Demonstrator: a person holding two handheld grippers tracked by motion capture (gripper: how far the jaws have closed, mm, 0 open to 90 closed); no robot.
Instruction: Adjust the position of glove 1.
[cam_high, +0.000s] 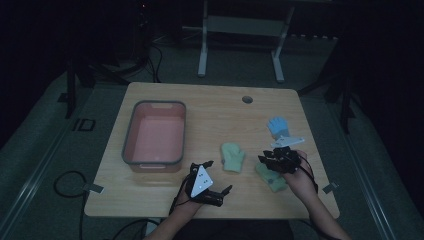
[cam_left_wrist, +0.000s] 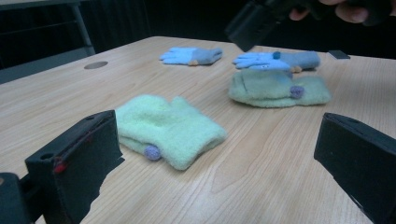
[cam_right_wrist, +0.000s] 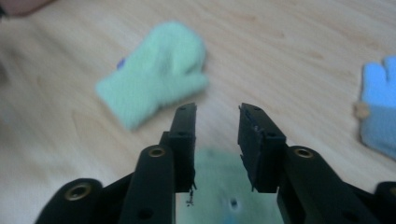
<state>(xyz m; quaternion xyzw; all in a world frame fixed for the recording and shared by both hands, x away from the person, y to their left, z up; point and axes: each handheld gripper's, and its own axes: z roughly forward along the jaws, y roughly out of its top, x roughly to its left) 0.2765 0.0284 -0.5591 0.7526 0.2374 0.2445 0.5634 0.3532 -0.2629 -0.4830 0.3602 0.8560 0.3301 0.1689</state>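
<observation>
Green mitten lies flat, cuff probably toward the person.

Left gripper: low over the table, jaws wide apart, nothing between them.
Right gripper: lifted up, jaws a little apart, holding nothing.

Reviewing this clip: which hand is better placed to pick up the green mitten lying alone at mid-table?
Left, probably. The left gripper faces the green mitten with open jaws and bare table between. The right gripper hangs above the other green mitten, its jaws narrower.
</observation>
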